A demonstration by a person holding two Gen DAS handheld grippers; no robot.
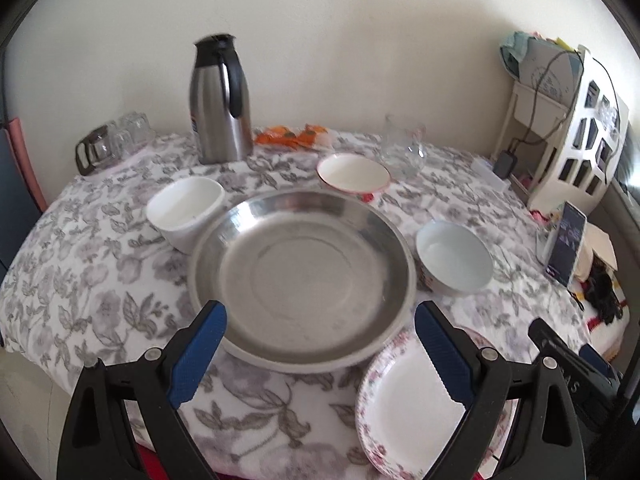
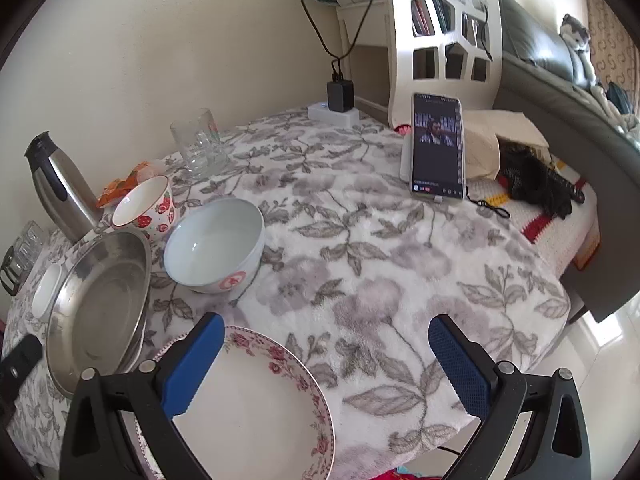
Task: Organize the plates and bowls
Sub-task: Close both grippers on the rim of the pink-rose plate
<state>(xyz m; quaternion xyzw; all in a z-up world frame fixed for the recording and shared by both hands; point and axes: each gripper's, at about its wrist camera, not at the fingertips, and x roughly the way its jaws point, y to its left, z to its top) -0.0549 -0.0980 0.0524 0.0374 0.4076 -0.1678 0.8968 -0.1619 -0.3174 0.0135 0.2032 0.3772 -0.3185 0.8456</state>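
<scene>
Five pieces of tableware are laid out on the table: a steel pan toward the middle, a floral plate at the near edge just right of it, and three bowls around the pan's far side, namely a white bowl on the left, a strawberry bowl behind and a pale blue bowl on the right. The bowls and the plate are judged to be glazed ceramic, stiff, slippery and breakable, so a pinch across a rim is judged the best hold, and they would need to be set down gently when nested. The pan looks light but wide and smooth; only its rim could be taken. The plate lies flat on the soft cloth, which is judged to make getting a finger under its edge awkward; in the right view its left rim seems to sit close against the pan, though contact cannot be confirmed. The left gripper is held low over the near edge, aimed at the pan, its jaws spread wide to either side of the near rim with nothing held. The right gripper is likewise spread wide and empty, its left finger over the plate. Behind the ware, a flask and a glass mug stand near the far edge, and a phone is propped toward the far right corner.
</scene>
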